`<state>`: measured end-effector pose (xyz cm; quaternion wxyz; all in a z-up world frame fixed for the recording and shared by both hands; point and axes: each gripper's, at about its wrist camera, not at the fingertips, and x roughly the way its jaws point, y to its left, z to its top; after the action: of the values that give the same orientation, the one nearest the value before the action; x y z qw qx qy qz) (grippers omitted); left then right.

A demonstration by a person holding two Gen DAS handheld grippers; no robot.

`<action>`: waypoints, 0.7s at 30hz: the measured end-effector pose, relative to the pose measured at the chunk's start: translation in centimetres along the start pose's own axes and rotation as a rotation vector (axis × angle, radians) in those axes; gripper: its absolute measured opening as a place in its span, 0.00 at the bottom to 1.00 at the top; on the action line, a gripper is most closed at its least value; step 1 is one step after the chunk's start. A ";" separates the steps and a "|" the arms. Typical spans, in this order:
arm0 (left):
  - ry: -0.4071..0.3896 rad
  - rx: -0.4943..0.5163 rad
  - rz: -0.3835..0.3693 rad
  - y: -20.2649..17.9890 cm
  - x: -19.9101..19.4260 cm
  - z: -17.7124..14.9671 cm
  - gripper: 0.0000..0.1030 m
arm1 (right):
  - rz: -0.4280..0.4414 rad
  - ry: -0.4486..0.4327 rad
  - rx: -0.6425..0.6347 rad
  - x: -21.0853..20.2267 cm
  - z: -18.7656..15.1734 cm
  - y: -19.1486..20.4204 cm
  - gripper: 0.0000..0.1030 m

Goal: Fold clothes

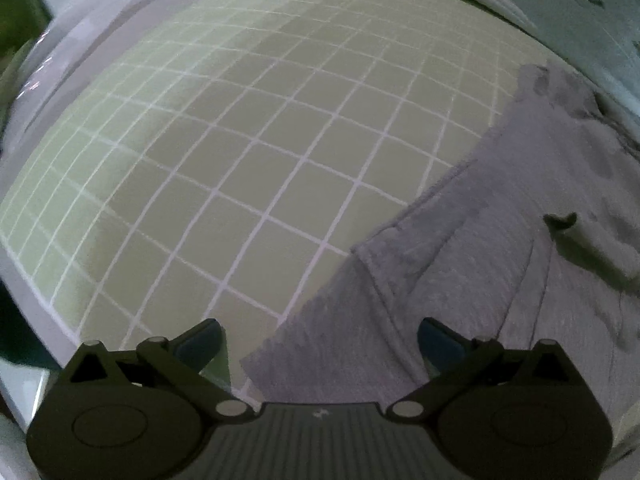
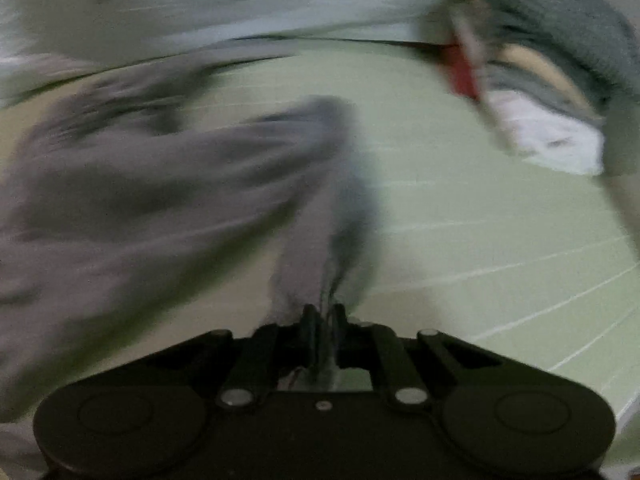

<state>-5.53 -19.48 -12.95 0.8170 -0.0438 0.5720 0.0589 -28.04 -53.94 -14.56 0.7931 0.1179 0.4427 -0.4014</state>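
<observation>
A grey garment (image 1: 500, 264) lies spread on the pale green gridded mat (image 1: 248, 152), filling the right side of the left wrist view. My left gripper (image 1: 320, 340) hovers over its lower edge with its jaws wide apart and nothing between them. In the blurred right wrist view the same grey garment (image 2: 160, 184) stretches to the left, and a narrow strip of it runs down into my right gripper (image 2: 323, 312). That gripper is shut on the fabric strip, which is pinched between the two dark fingers (image 2: 308, 320).
A heap of other clothes (image 2: 552, 92), grey, white and red, sits at the mat's far right corner. The mat's white border (image 1: 52, 92) and a light surface beyond it curve round the left and top edges. Bare gridded mat (image 2: 500, 240) lies right of the held strip.
</observation>
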 end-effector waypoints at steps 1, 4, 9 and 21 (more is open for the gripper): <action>-0.006 -0.019 0.009 0.0 -0.1 -0.2 1.00 | -0.049 -0.010 -0.003 1.0 1.3 -2.3 0.08; -0.011 -0.072 0.038 -0.2 -0.8 -1.0 1.00 | -0.167 -0.037 0.035 3.9 4.6 -8.7 0.08; -0.029 -0.081 0.053 -0.8 -2.5 -1.9 1.00 | -0.180 -0.083 0.093 4.7 8.4 -12.2 0.32; -0.049 0.182 -0.009 0.1 -2.4 1.7 0.89 | 0.223 -0.079 0.142 -2.3 3.1 7.2 0.74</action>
<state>-4.81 -19.25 -10.13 0.8315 0.0292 0.5547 0.0041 -21.53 -49.72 -12.15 0.8393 0.2061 0.3657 -0.3455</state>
